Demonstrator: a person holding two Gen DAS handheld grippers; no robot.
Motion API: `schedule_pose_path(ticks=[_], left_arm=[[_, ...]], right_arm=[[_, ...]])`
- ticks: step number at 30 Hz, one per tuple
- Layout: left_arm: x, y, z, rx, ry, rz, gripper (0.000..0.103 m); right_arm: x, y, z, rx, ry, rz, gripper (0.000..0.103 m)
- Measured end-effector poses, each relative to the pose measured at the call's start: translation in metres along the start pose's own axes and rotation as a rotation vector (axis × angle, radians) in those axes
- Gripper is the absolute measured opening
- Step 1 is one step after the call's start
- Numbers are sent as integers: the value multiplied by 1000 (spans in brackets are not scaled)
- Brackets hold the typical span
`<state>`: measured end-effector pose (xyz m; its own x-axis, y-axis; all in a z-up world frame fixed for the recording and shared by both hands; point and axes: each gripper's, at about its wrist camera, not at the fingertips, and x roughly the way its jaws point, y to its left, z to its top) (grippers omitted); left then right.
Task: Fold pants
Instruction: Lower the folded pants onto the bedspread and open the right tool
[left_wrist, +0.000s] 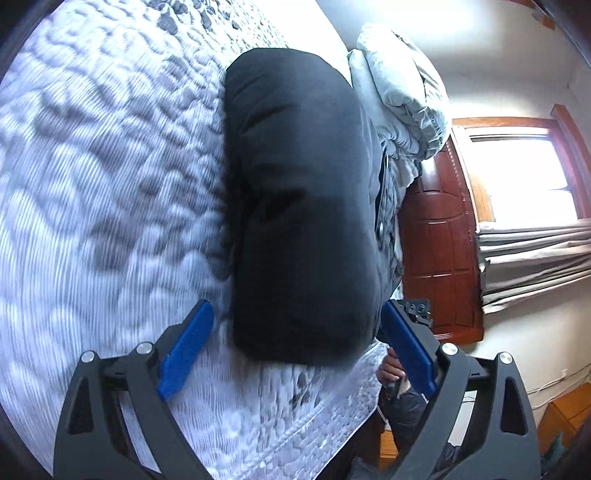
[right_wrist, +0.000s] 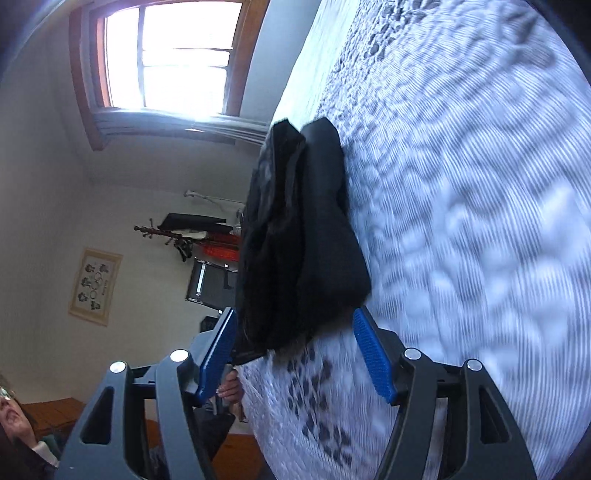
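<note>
The dark pants (left_wrist: 299, 206) lie folded in a thick bundle on the white patterned bed cover (left_wrist: 92, 184). In the left wrist view my left gripper (left_wrist: 295, 347) is open, its blue fingers (left_wrist: 188, 350) wide apart on either side of the bundle's near end, holding nothing. In the right wrist view the same pants (right_wrist: 310, 236) show as a stacked dark bundle on the cover (right_wrist: 461, 221). My right gripper (right_wrist: 295, 354) is open too, its blue fingers (right_wrist: 373, 354) astride the bundle's near end. Both views are rolled sideways and blurred.
A pile of pale grey bedding (left_wrist: 402, 85) lies beyond the pants. A red-brown door (left_wrist: 439, 243) and a bright window (left_wrist: 524, 173) stand past the bed's edge. The other window (right_wrist: 177, 59), a coat rack (right_wrist: 173, 232) and a person's face (right_wrist: 11, 410) show in the right wrist view.
</note>
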<state>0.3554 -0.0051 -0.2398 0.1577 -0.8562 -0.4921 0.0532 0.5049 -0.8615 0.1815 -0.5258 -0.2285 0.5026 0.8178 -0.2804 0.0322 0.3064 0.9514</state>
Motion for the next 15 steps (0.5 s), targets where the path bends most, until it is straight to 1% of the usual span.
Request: schedule_pose_path(ticks=[3, 6, 9, 11, 13, 15], left_arm=[[-2, -8, -18, 28, 8, 56, 94], [-1, -21, -43, 79, 13, 134, 95], [2, -28, -63, 91, 25, 174, 96], [6, -36, -78, 121, 26, 222, 97], [7, -44, -94, 153, 17, 267, 97], [9, -50, -105, 157, 18, 293, 97]], right_arm=[[-2, 6, -24, -15, 14, -61, 68], [0, 12, -48, -30, 31, -114, 75], [9, 23, -78, -56, 65, -177, 75], [15, 30, -92, -65, 73, -190, 76], [19, 42, -112, -76, 70, -197, 76], [22, 51, -124, -92, 64, -220, 77]])
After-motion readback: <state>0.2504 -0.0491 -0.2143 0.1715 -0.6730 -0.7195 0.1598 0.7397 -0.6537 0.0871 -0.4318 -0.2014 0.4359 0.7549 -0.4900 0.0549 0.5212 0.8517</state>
